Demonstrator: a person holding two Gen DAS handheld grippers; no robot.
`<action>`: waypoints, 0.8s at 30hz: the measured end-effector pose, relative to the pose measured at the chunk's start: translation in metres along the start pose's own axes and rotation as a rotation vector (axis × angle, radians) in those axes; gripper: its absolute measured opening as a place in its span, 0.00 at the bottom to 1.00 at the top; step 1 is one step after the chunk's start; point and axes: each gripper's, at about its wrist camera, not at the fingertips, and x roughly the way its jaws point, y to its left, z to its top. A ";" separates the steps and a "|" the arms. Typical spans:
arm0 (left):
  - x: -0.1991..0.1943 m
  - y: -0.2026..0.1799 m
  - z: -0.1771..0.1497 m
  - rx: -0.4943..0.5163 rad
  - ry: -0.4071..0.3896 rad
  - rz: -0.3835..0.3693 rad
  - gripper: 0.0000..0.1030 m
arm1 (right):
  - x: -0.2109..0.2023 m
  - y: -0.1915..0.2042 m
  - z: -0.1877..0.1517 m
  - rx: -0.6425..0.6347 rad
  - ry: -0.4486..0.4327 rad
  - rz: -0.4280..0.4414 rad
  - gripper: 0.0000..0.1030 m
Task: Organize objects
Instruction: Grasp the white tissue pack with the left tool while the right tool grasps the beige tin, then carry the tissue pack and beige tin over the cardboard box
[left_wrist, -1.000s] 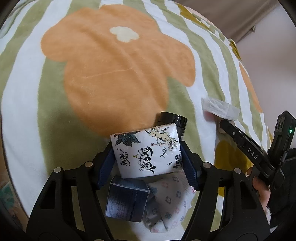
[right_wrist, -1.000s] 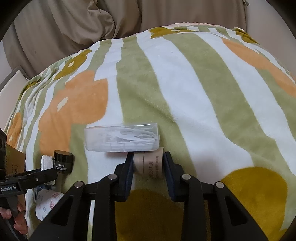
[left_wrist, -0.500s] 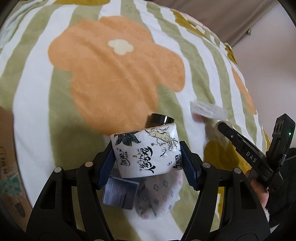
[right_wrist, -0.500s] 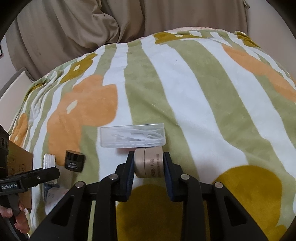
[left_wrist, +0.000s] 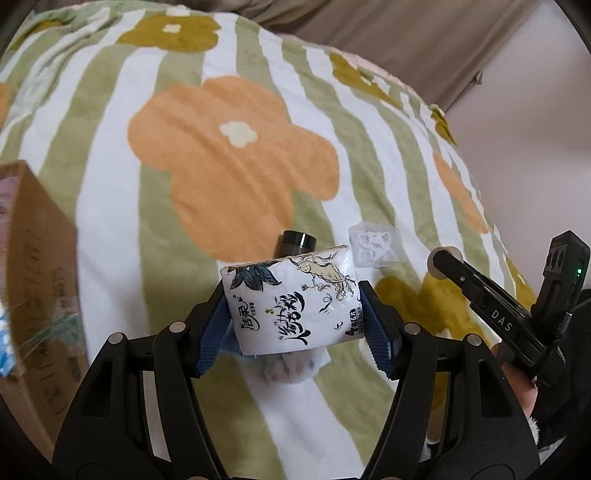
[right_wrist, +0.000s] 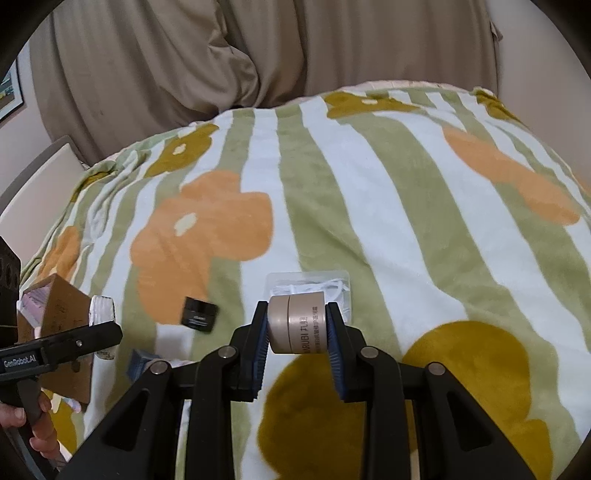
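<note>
My left gripper (left_wrist: 293, 314) is shut on a white tissue pack (left_wrist: 291, 299) printed with black characters, held above the blanket. Behind the pack a black jar (left_wrist: 295, 243) stands on the blanket, and a clear plastic box (left_wrist: 375, 245) lies to its right. My right gripper (right_wrist: 297, 326) is shut on a beige round jar (right_wrist: 297, 325), lifted off the blanket. The clear box (right_wrist: 332, 286) shows just behind that jar, and the black jar (right_wrist: 197, 315) lies to the left. In each view the other gripper shows at the edge.
A cardboard box (left_wrist: 33, 277) stands at the left, seen also as a cardboard box (right_wrist: 64, 314) in the right wrist view. A small blue box (right_wrist: 142, 363) and patterned cloth (left_wrist: 291, 367) lie on the striped flowered blanket (right_wrist: 369, 203). Beige curtains (right_wrist: 166, 74) hang behind.
Both grippers have risen with their loads, so the blanket and the things on it look farther away. The beige jar came up off the blanket. The cardboard box has come into the left view.
</note>
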 end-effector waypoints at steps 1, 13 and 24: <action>-0.007 0.000 -0.001 0.002 -0.010 -0.001 0.61 | -0.004 0.003 0.001 -0.005 -0.005 0.003 0.26; -0.094 0.014 -0.008 0.015 -0.136 0.018 0.61 | -0.059 0.069 0.018 -0.110 -0.089 0.055 0.26; -0.169 0.052 -0.006 0.009 -0.222 0.070 0.61 | -0.078 0.147 0.027 -0.206 -0.117 0.129 0.26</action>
